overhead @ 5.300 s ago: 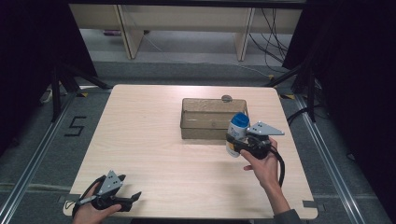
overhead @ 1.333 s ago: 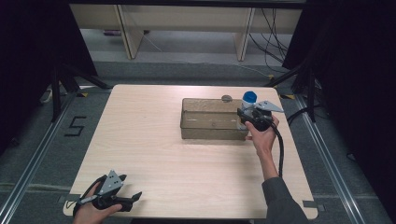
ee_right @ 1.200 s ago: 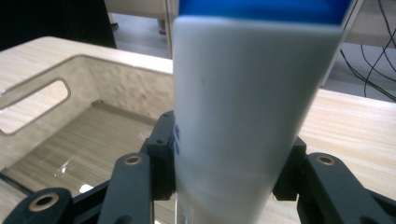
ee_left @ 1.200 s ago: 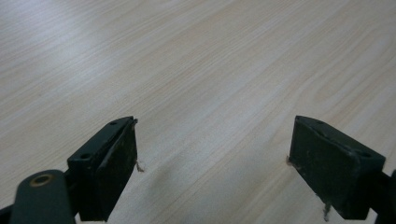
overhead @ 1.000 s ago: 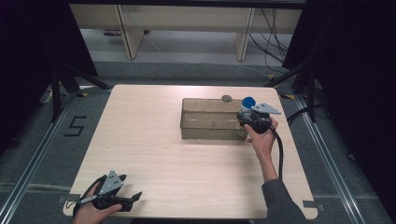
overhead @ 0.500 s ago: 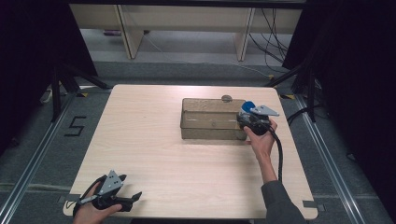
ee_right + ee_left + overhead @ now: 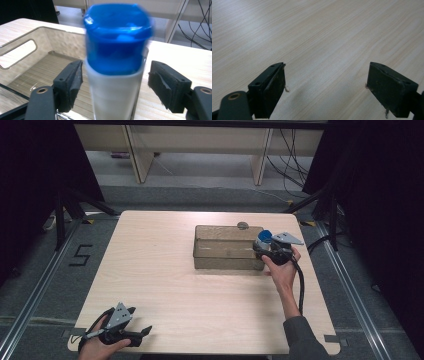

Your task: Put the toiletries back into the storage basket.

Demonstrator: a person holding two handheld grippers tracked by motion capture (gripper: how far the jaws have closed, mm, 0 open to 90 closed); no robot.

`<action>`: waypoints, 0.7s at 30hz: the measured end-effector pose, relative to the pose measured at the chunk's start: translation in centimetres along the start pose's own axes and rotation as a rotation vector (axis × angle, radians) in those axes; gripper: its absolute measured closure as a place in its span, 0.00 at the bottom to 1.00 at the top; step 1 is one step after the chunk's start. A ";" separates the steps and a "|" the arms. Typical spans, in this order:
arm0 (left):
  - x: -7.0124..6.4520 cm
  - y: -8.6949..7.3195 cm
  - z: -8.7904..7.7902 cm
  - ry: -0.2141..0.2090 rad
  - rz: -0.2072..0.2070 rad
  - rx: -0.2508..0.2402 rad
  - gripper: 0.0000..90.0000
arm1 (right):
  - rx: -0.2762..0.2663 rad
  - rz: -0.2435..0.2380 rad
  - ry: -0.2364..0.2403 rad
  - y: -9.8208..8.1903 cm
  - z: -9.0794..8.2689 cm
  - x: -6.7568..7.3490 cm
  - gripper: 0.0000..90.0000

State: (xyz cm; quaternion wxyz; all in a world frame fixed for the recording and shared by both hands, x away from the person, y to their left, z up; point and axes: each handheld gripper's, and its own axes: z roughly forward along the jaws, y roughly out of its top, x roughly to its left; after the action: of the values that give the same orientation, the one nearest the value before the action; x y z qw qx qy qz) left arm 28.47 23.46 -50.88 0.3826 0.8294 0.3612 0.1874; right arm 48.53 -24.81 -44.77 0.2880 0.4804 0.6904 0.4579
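White bottle (image 7: 113,92) with a blue cap (image 7: 117,37), upright and blurred at the centre of the right gripper view; in the high view, at the right end of the clear plastic bin (image 7: 227,251), right of centre on the wooden table (image 7: 160,270). Exact seat, in the bin or at its edge, hard to tell. Right gripper (image 7: 113,85): jaws just opened, standing wide on either side of the bottle, pads apparently clear of it. Left gripper (image 7: 325,87), lower left of the high view: jaws wide apart, holding nothing, low over bare tabletop.
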 end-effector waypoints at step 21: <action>0.0 0.0 -0.1 0.004 -0.007 0.008 0.16 | -0.024 0.029 0.025 -0.3 -3.6 0.6 0.24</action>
State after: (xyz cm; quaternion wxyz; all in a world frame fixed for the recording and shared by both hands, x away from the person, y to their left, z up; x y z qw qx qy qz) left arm 28.45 23.48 -50.83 0.3793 0.8293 0.3657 0.1861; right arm 45.16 -25.63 -43.49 0.2785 0.4810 0.6814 0.4762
